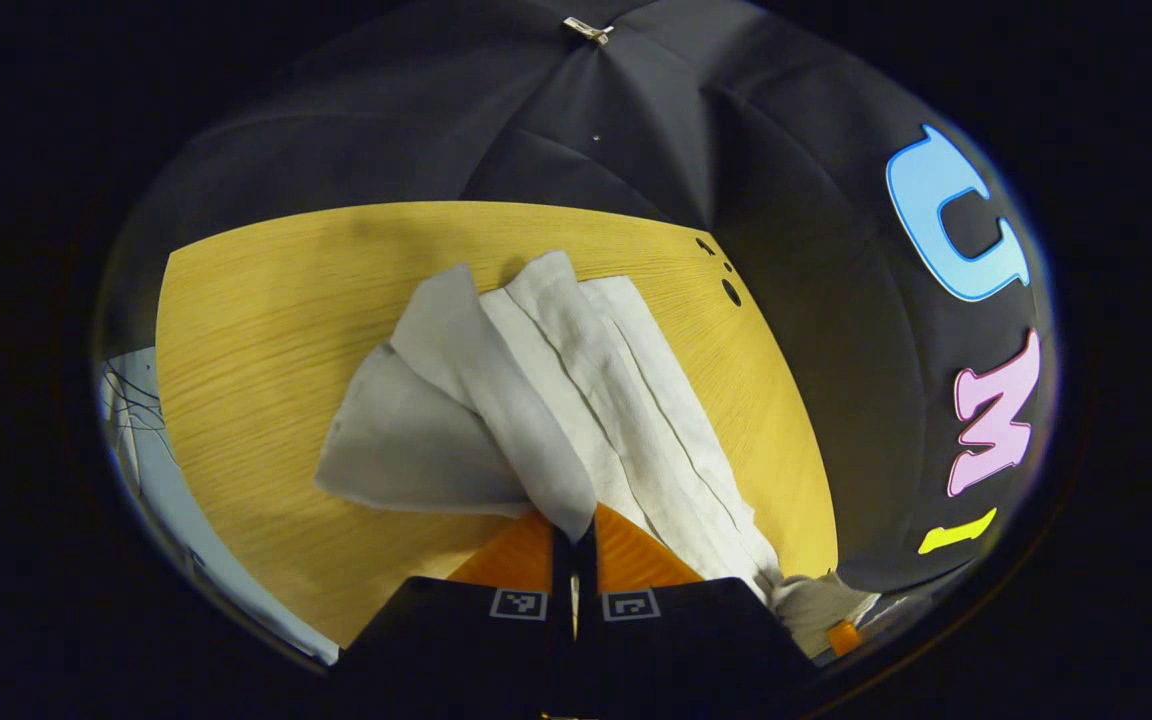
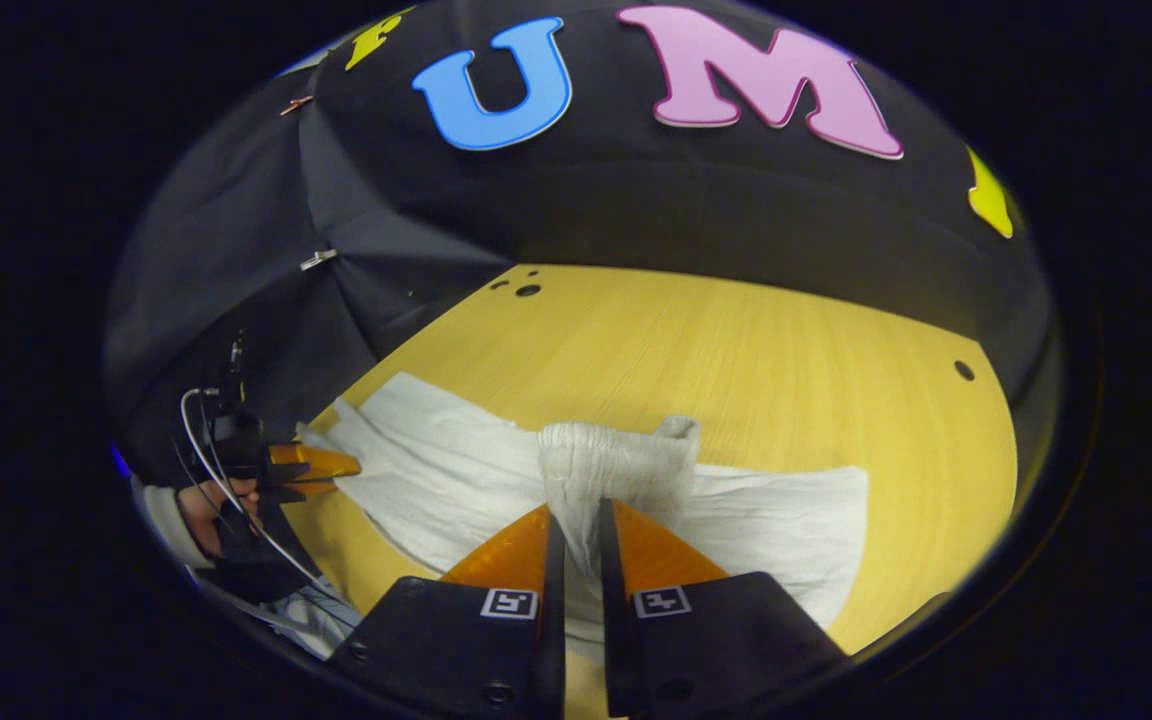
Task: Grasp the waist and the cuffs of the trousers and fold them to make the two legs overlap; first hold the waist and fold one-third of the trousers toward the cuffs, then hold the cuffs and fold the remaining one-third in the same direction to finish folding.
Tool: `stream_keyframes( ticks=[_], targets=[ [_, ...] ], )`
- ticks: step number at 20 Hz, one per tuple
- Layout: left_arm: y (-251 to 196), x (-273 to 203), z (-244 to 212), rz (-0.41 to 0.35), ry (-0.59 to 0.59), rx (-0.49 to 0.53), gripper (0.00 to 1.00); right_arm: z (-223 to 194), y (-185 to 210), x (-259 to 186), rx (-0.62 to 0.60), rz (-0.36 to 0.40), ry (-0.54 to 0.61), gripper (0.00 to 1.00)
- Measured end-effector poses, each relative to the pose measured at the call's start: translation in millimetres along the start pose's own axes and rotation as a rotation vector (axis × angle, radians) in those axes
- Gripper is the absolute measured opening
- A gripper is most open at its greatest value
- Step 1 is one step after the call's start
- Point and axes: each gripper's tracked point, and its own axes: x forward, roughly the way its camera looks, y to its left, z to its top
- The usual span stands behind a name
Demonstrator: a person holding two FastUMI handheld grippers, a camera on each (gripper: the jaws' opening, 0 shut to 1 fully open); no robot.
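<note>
At bottom of left gripper view, left hand-held gripper [image 1: 574, 535] is clenched on a cuff end of the trousers [image 1: 576, 400], cloth pinched between both fingers. Right gripper view: right hand-held gripper [image 2: 576, 540] is clamped on the gathered elastic waist [image 2: 616, 465], bunched up between its fingers. Trousers, white and thin, drape from both grips down onto the yellow wooden table [image 2: 756, 340], legs partly overlapped, creased lengthwise, one leg flared out sideways. Farther off in right gripper view, a hand [image 2: 206, 510] holds the other gripper at the cuff end. Likely light, floppy, no stiffness; will sag and wrinkle between grips. Best held at waistband and cuff hems, kept taut. Behind: black booth wall [image 1: 386, 130].
</note>
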Motion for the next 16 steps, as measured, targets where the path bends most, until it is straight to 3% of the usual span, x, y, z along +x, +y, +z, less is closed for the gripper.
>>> stream_keyframes(
  ticks=[2, 3, 4, 6, 9, 10, 11, 16],
  targets=[
    [-1.3, -0.8, 0.2, -0.003, 0.000, -0.006, 0.06, -14.9, 19.6, 1.6, 0.057, 0.076, 0.044, 0.33],
    [-1.3, -1.3, 1.1, -0.005, 0.000, -0.011, 0.06, -14.6, 31.5, -1.1, 0.104, 0.123, 0.051, 0.51],
    [-0.8, -1.0, 0.9, -0.006, 0.001, -0.017, 0.06, -12.1, 41.5, -3.7, 0.150, 0.164, 0.051, 0.61],
    [-1.2, -1.0, 0.9, -0.009, 0.001, -0.029, 0.06, -6.9, 39.8, -5.9, 0.187, 0.172, 0.033, 0.72],
    [-4.2, -3.3, 3.8, -0.029, -0.009, -0.039, 0.06, 2.0, 10.7, -18.9, 0.215, 0.107, -0.014, 0.73],
    [-6.3, -3.7, 4.7, -0.044, -0.014, -0.045, 0.06, 2.8, -5.5, -27.5, 0.233, 0.078, -0.032, 0.64],
    [-8.1, -5.7, 7.2, -0.058, -0.019, -0.052, 0.06, 3.9, -21.9, -36.2, 0.256, 0.050, -0.049, 0.73],
    [-30.8, -17.7, 20.8, -0.143, -0.049, -0.136, 0.05, -0.9, -100.7, -82.8, 0.385, -0.110, -0.142, 0.73]
  ],
)
